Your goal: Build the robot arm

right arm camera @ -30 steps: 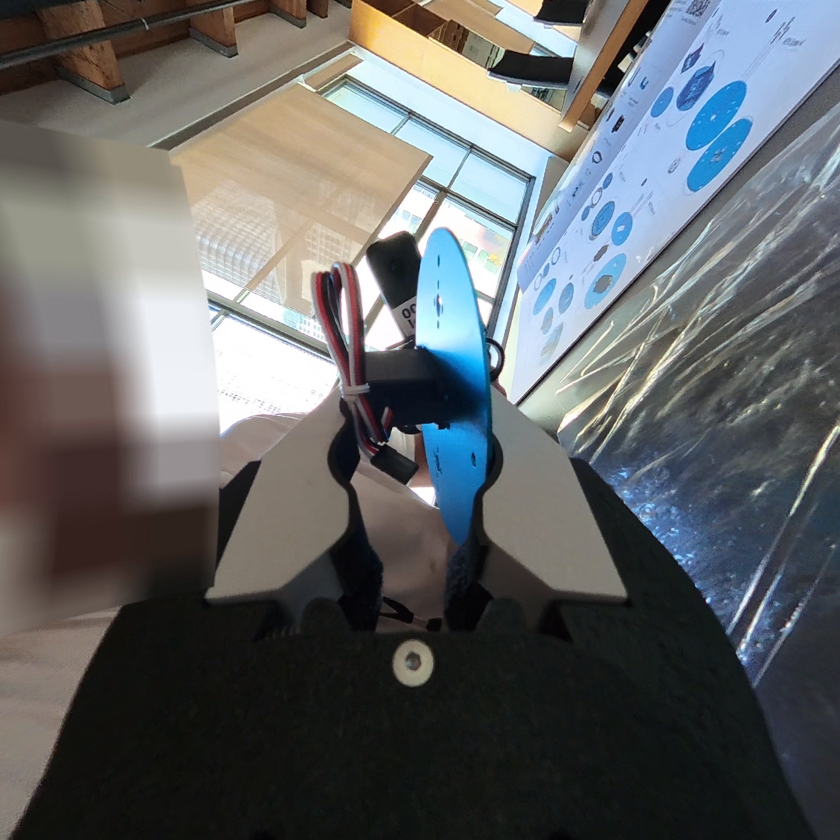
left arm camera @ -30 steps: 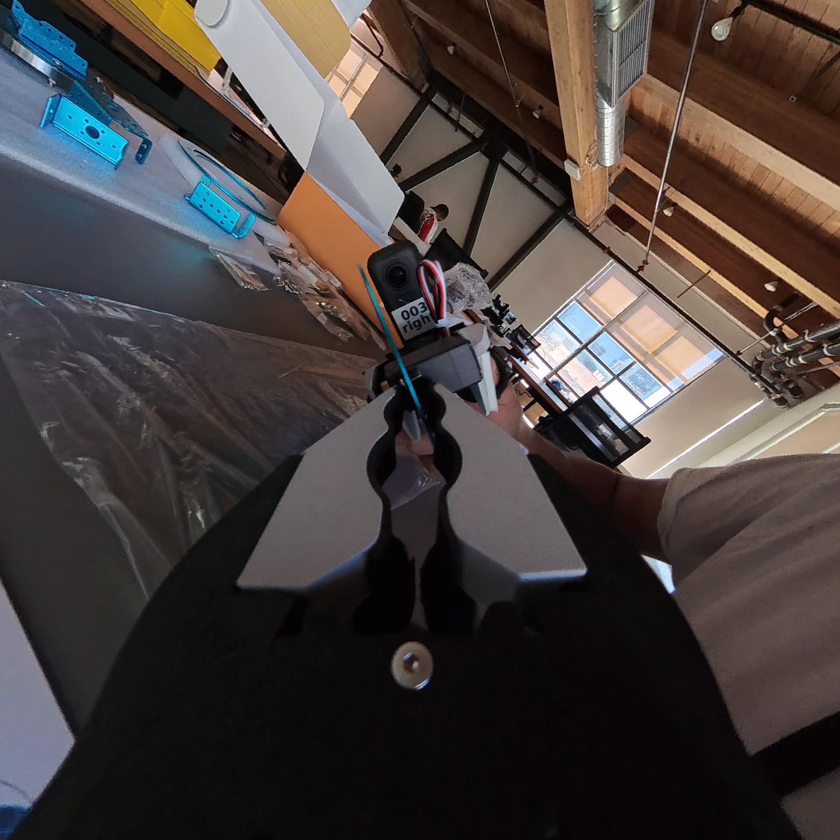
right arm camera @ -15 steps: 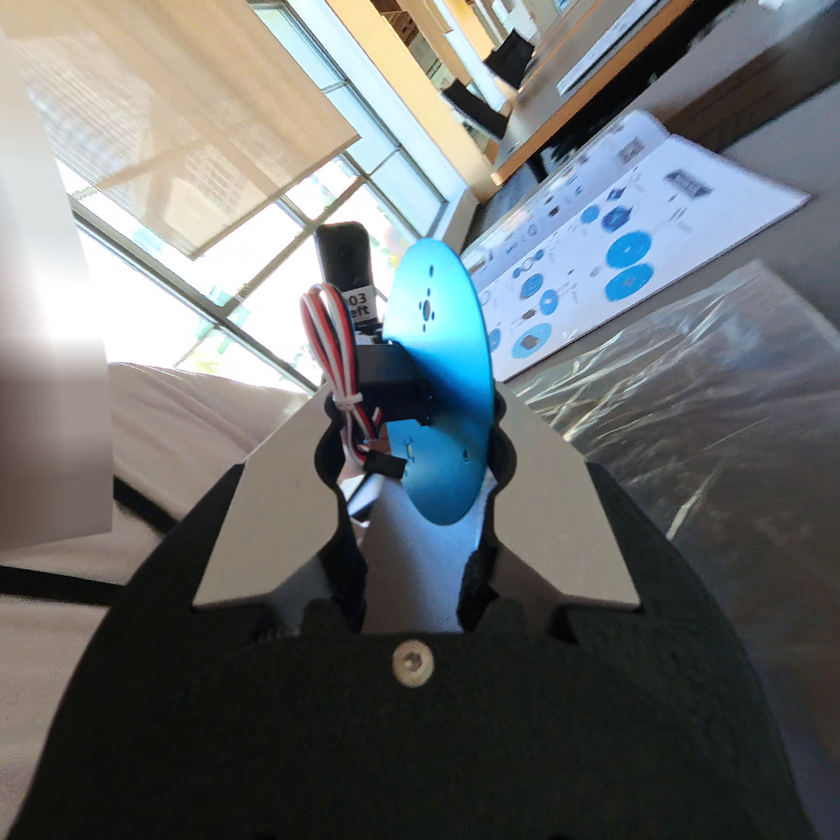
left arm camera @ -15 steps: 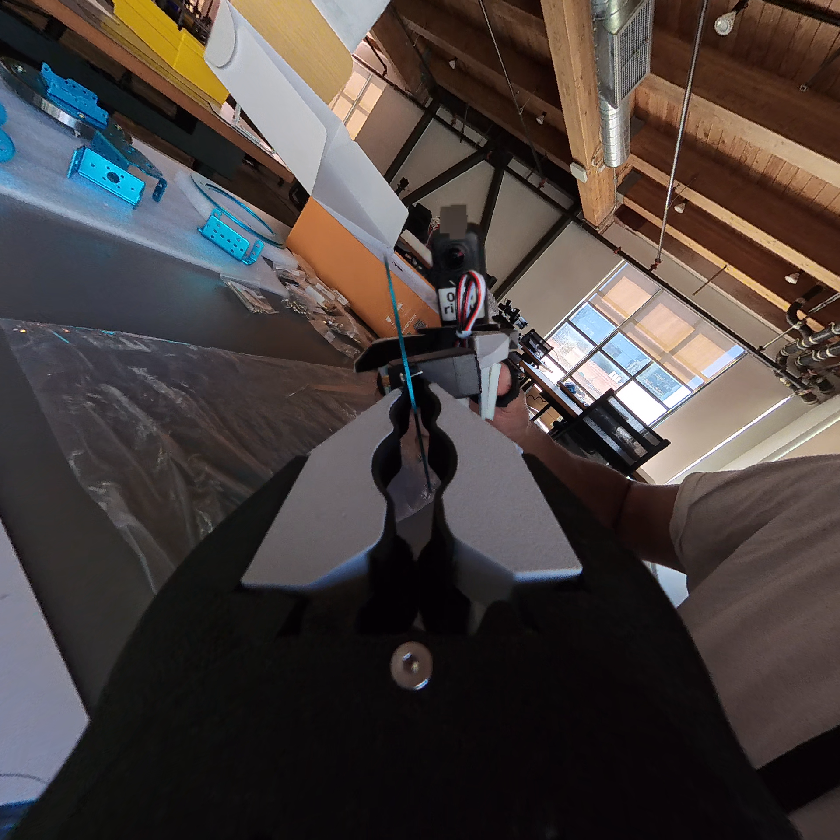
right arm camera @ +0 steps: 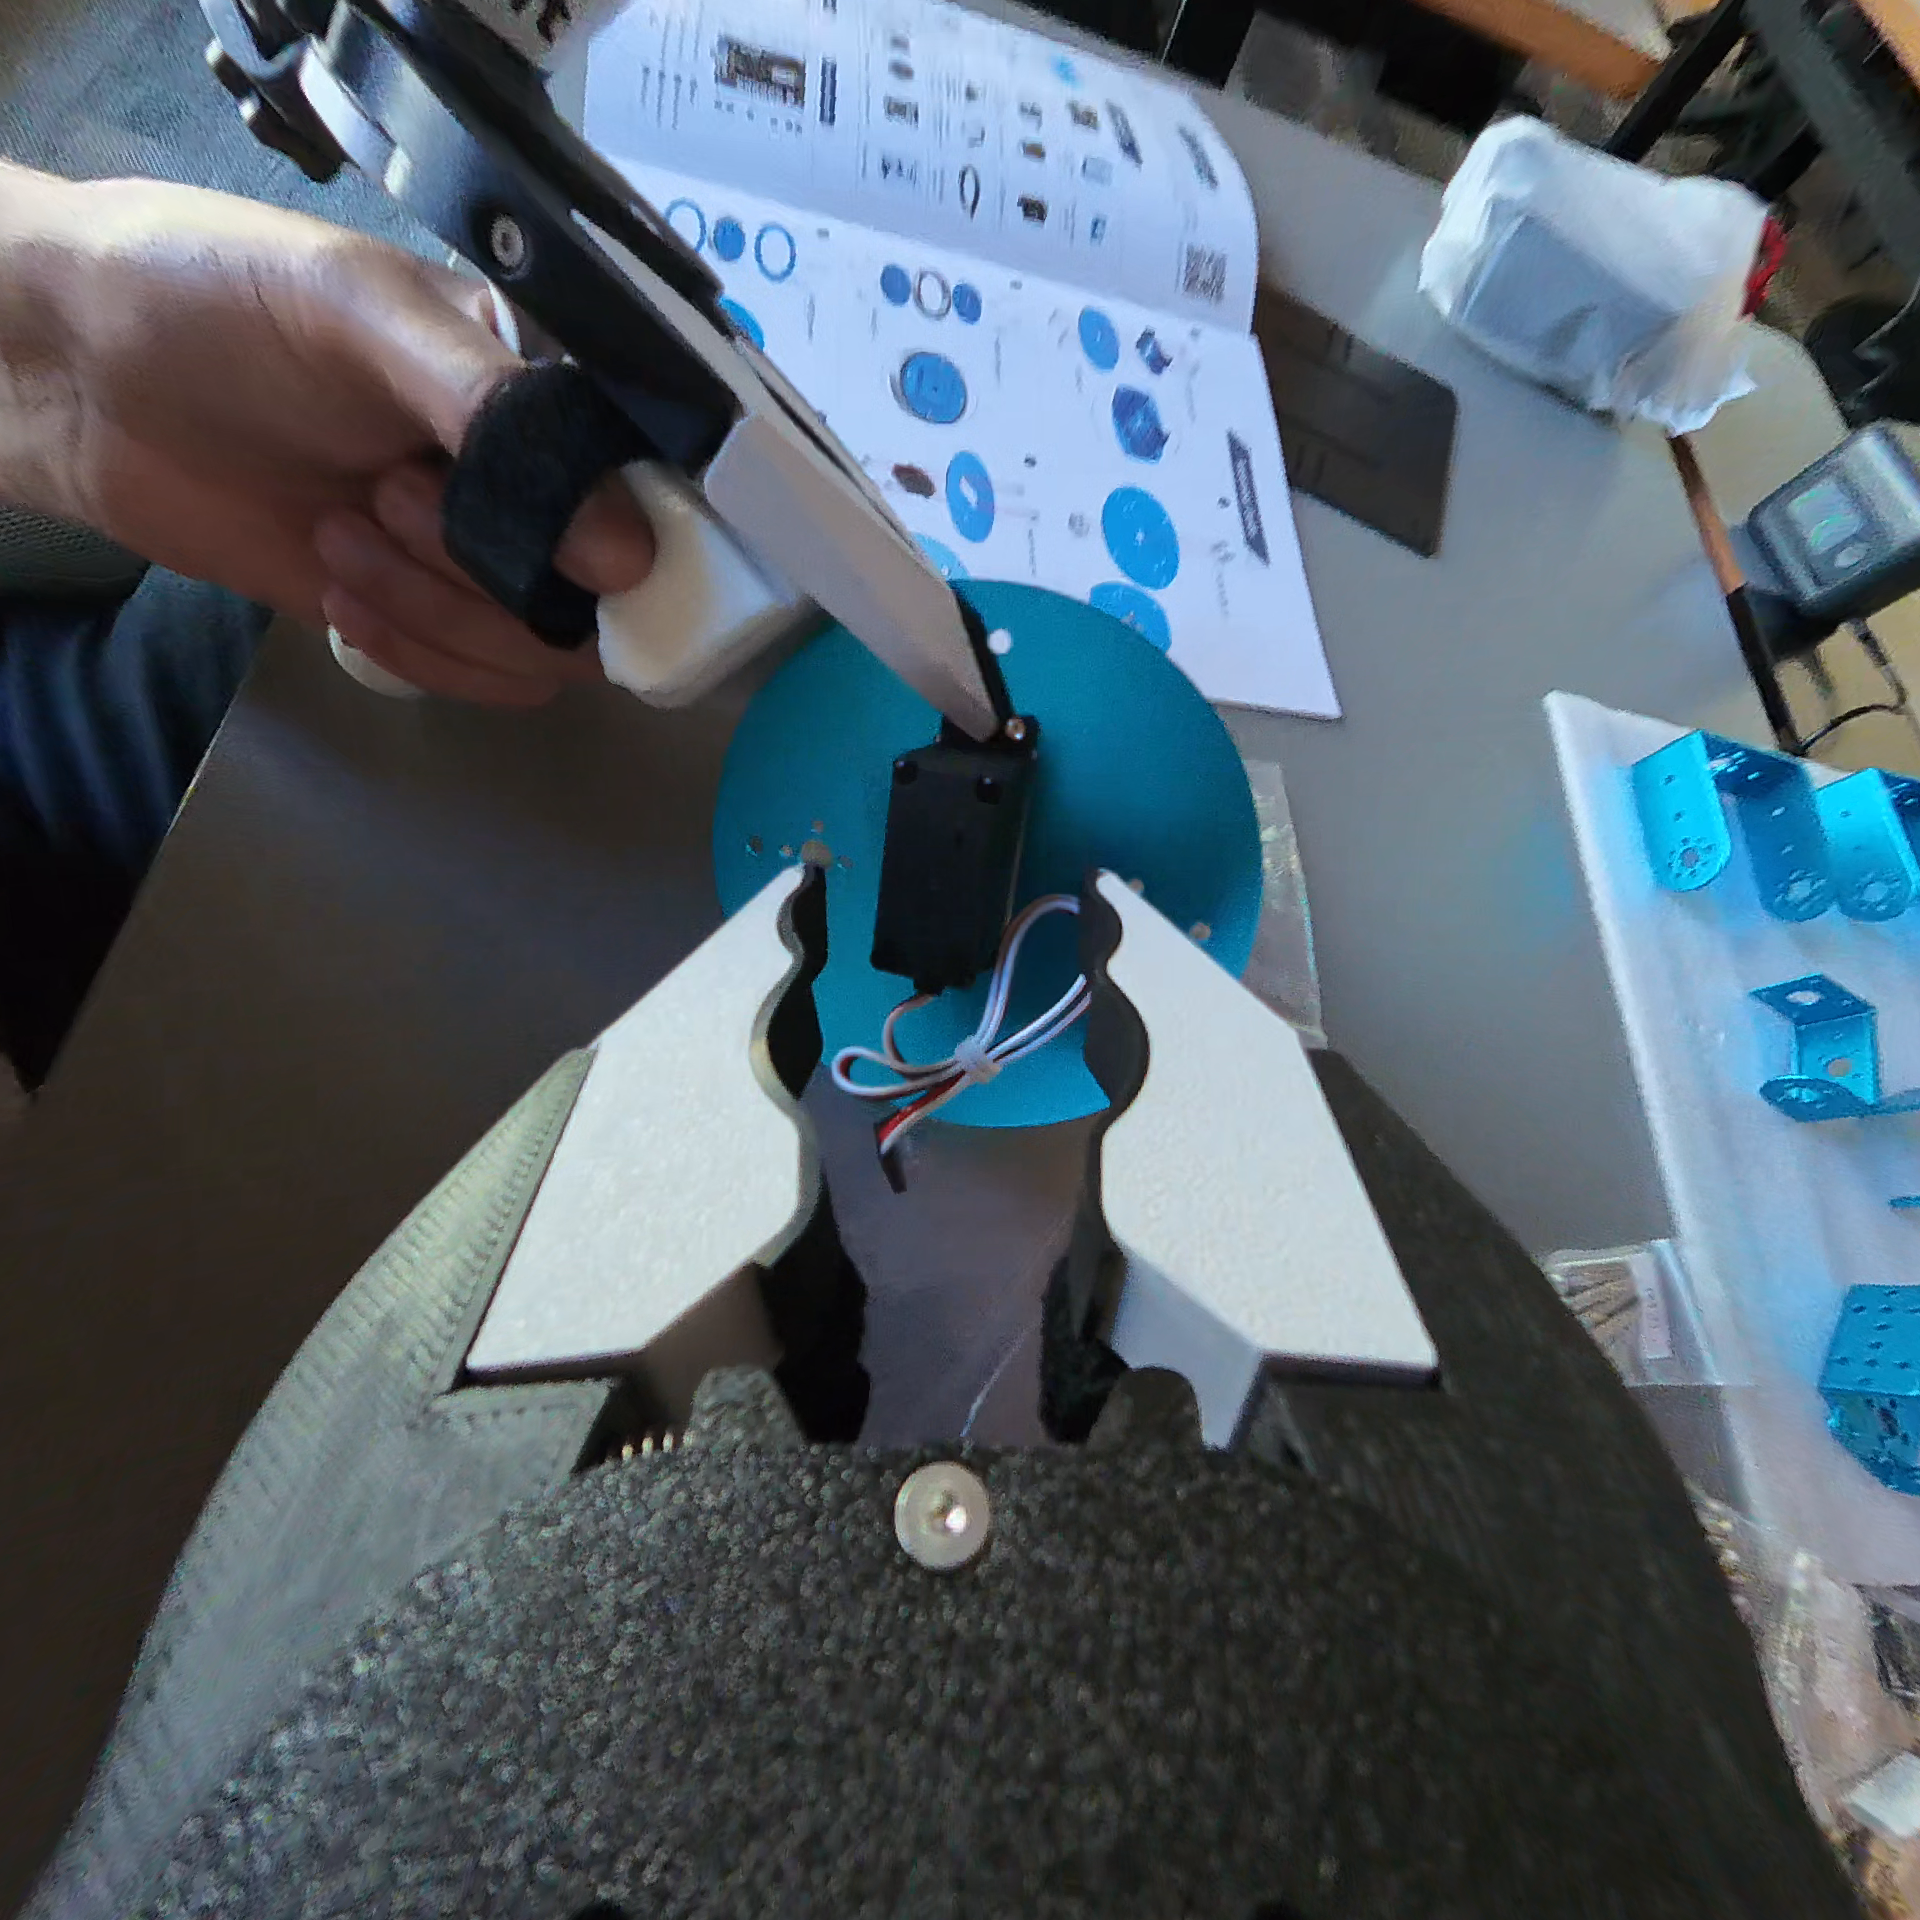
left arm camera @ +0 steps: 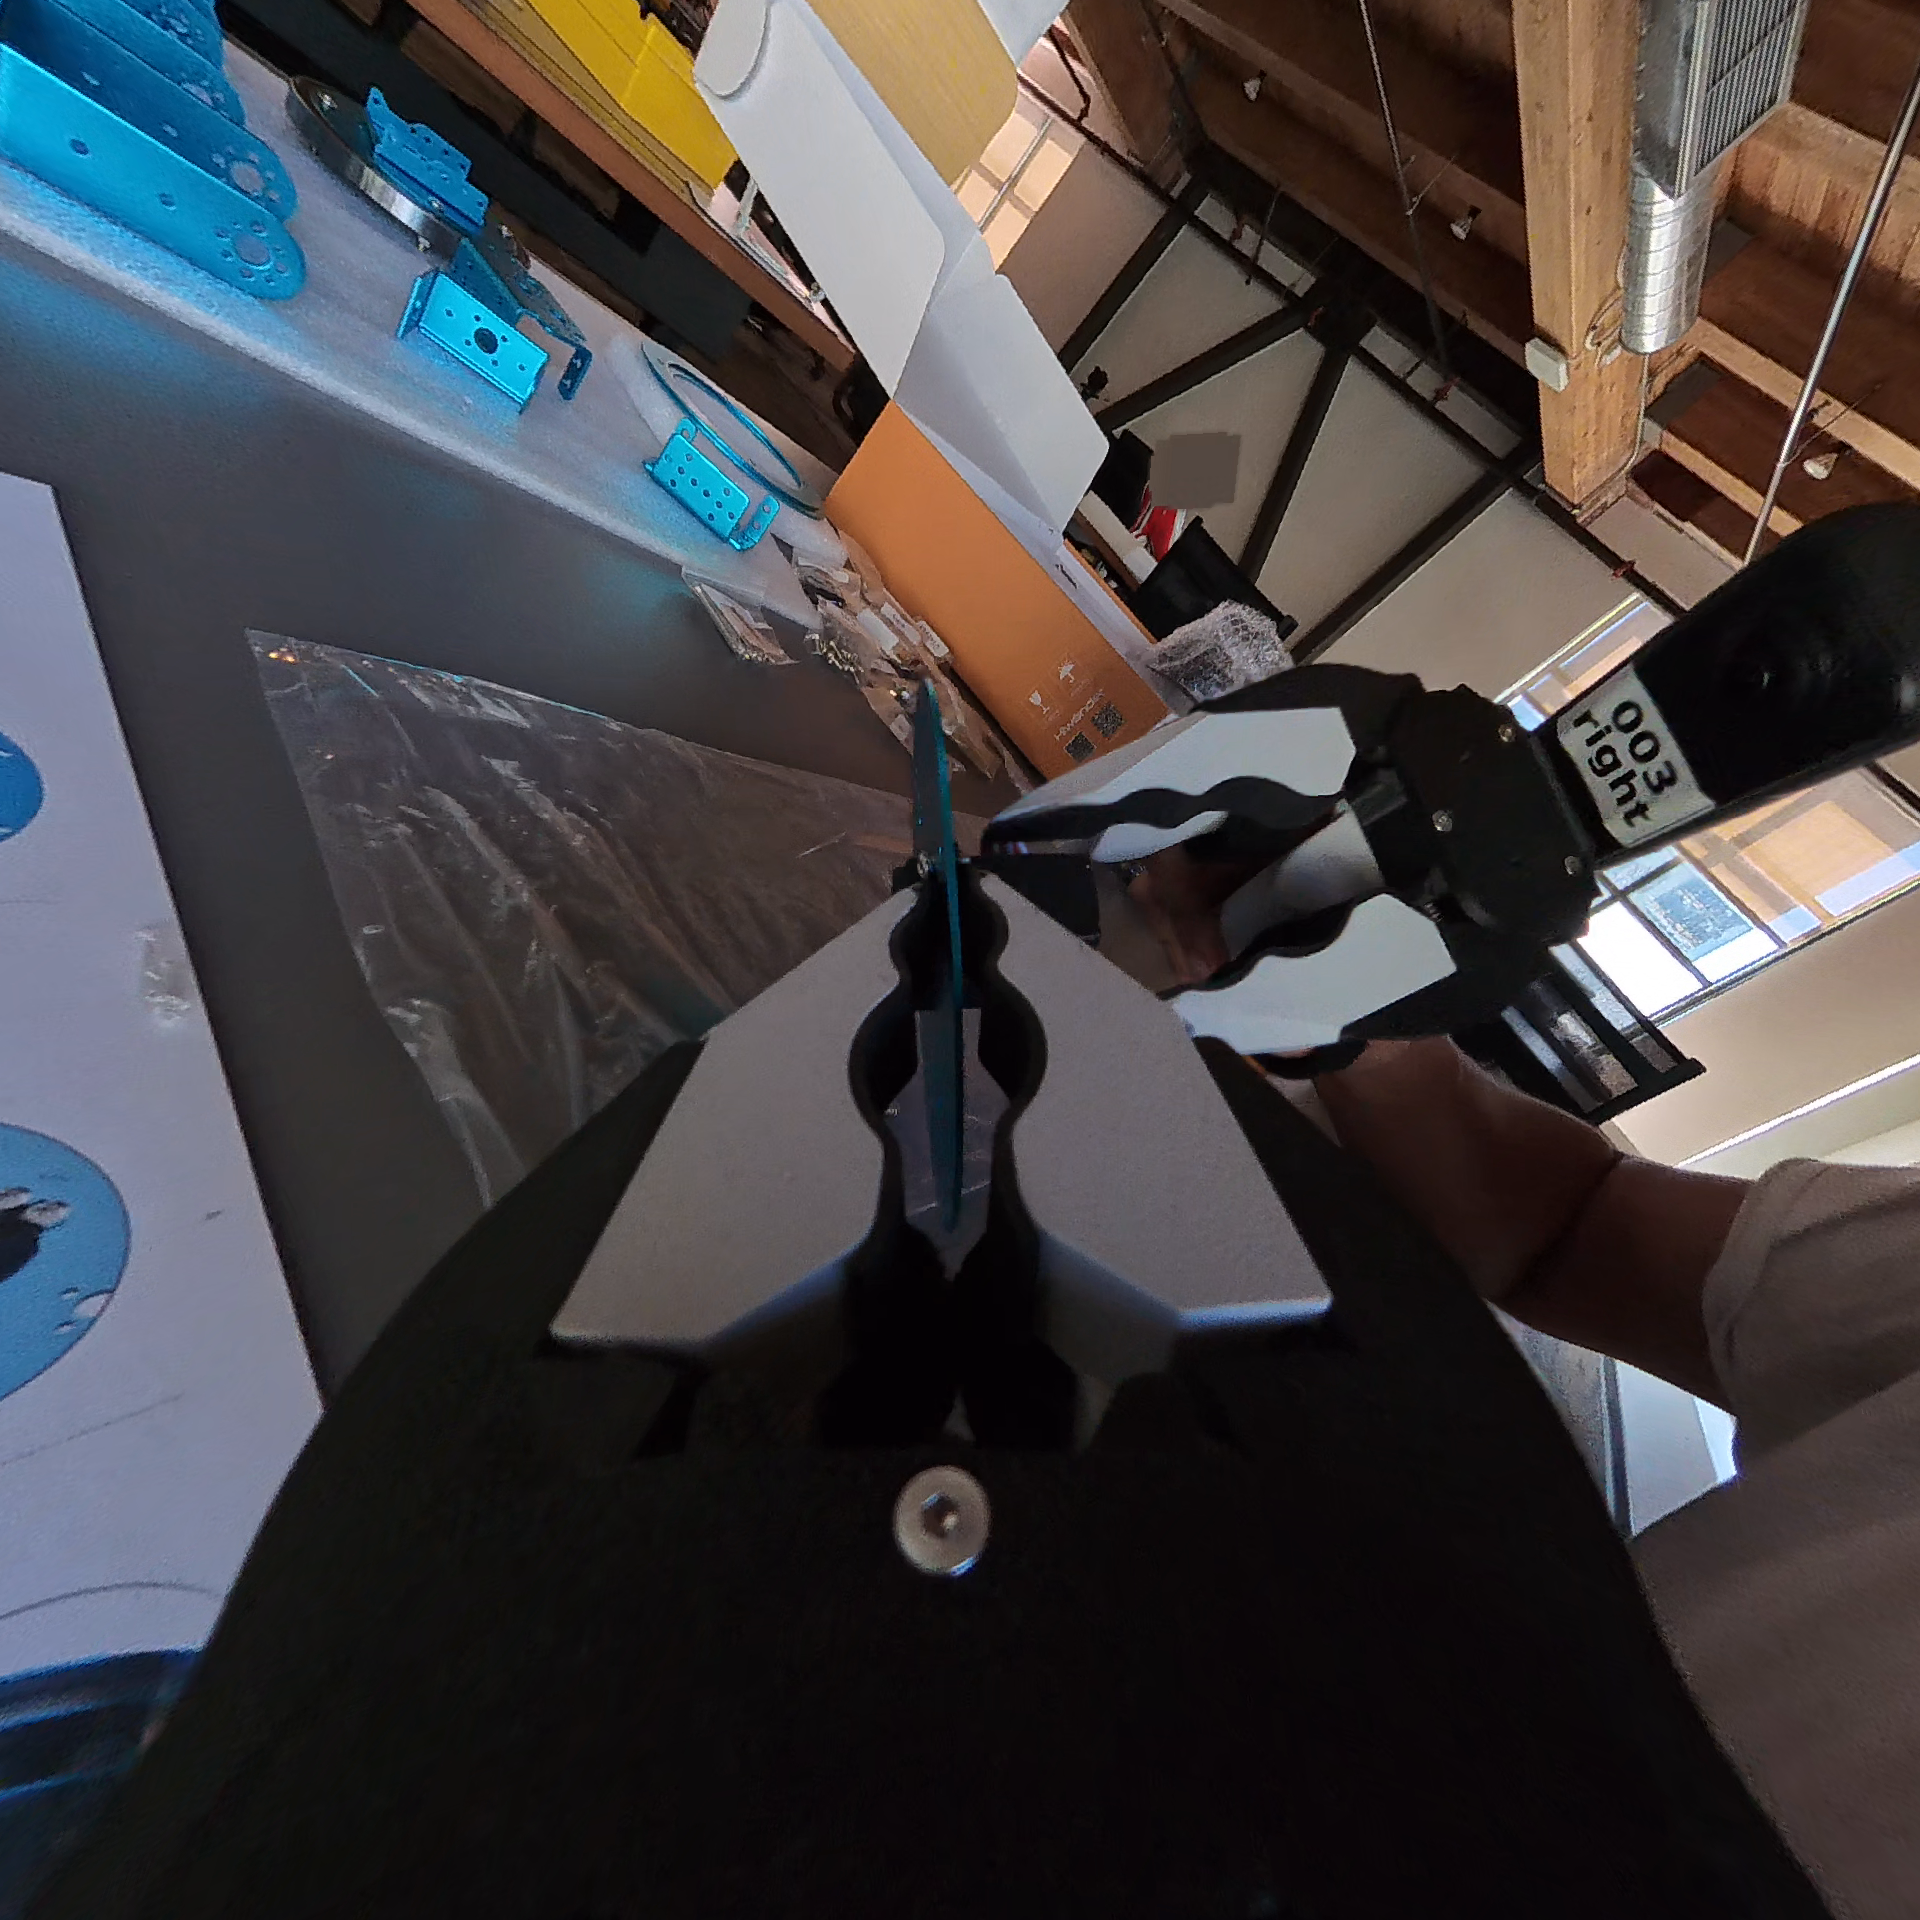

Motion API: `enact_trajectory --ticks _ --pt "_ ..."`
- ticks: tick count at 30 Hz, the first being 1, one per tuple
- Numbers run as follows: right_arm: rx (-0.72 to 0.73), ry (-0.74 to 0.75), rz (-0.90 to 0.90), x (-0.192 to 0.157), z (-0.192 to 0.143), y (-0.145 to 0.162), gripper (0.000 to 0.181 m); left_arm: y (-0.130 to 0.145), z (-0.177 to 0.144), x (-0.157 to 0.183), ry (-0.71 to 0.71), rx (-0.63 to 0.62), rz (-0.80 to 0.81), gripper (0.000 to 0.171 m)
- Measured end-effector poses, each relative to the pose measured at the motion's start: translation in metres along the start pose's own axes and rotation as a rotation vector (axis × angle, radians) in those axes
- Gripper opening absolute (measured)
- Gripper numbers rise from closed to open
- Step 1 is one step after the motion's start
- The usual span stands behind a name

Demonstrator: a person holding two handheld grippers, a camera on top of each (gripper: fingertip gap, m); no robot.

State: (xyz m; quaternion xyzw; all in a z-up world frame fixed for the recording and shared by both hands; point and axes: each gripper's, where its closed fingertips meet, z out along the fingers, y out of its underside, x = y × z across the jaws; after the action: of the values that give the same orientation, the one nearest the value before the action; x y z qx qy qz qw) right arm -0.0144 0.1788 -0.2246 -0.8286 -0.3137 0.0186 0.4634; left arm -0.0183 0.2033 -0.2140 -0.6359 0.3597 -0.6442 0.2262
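My left gripper (left arm camera: 940,904) is shut on the rim of a round blue disc (left arm camera: 938,790), which shows edge-on between its fingers. In the right wrist view the disc (right arm camera: 1143,779) shows face-on with a black servo (right arm camera: 951,862) mounted on it and a tied bundle of red, white and black wires (right arm camera: 977,1049) hanging below. The left gripper (right arm camera: 982,707) pinches the disc's top edge there, held by a hand (right arm camera: 260,416). My right gripper (right arm camera: 951,894) is open, its fingers on either side of the servo's lower end without gripping it. It also shows in the left wrist view (left arm camera: 1081,914).
A printed parts sheet (right arm camera: 1039,312) lies on the grey table (right arm camera: 364,935). A white foam tray (right arm camera: 1662,1039) with several blue metal brackets (right arm camera: 1766,842) is at the right. A clear plastic bag (left arm camera: 571,883) lies under the grippers. An orange box (left arm camera: 966,582) and small screw bags (left arm camera: 862,634) stand behind. My left and right fingertips are right by each other.
My right gripper has opened and let go of the servo and disc, then swung round to face the disc's servo side. My left gripper stays shut on the disc's rim.
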Motion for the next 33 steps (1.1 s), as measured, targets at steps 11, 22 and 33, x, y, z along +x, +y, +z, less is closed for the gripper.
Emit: enact_trajectory --ticks 11,22,33 --pt "0.014 0.347 -0.211 0.042 -0.005 -0.006 0.021 -0.026 0.024 0.015 0.021 -0.097 0.458 0.004" --pt "-0.010 0.288 -0.063 0.063 0.010 0.024 0.021 -0.022 0.048 0.000 0.058 -0.234 0.523 0.010" --pt "0.020 0.196 0.098 0.060 0.016 0.028 0.027 -0.024 0.054 -0.008 -0.047 -0.225 0.672 0.002"
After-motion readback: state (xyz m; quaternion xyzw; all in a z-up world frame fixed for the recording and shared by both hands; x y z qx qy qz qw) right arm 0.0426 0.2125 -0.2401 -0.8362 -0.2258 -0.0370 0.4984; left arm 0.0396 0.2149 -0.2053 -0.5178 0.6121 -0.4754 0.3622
